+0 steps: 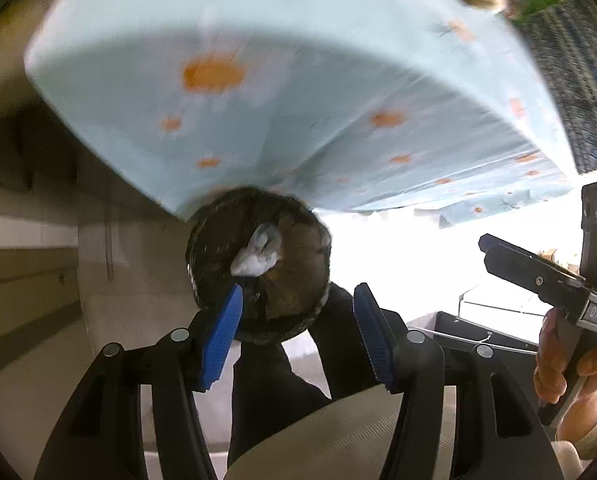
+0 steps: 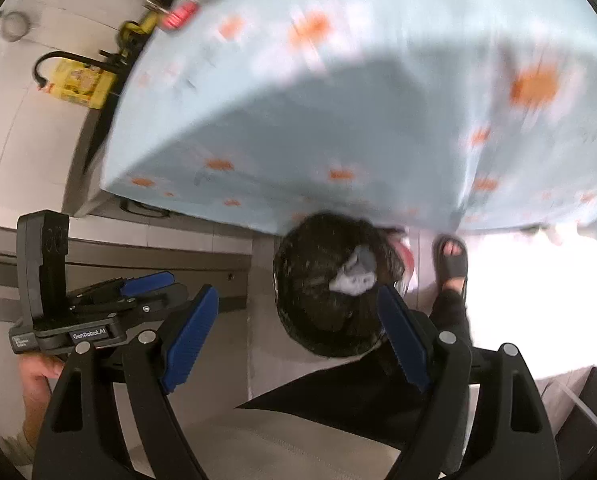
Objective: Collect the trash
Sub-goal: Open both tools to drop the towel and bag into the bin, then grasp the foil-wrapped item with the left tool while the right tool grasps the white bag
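Both grippers hang spread and empty: left gripper [image 1: 298, 328] and right gripper [image 2: 298, 340] above a dark bin [image 1: 258, 272] on the floor, under the edge of the table [image 1: 298, 80]. A crumpled tissue [image 1: 254, 258] lies inside. Rising well clear of the tablecloth before the next pick seems wise (everything is blurred). Labels read "DAS" and "GenRobot.AI".

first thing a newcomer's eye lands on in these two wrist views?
The pale blue tablecloth with orange-centred daisies, filling the top half of both views, motion-blurred. Next, the dark round bin on the floor just below the cloth's edge, with a crumpled white wad inside. Both grippers, left and right, hang open over the bin, holding nothing.
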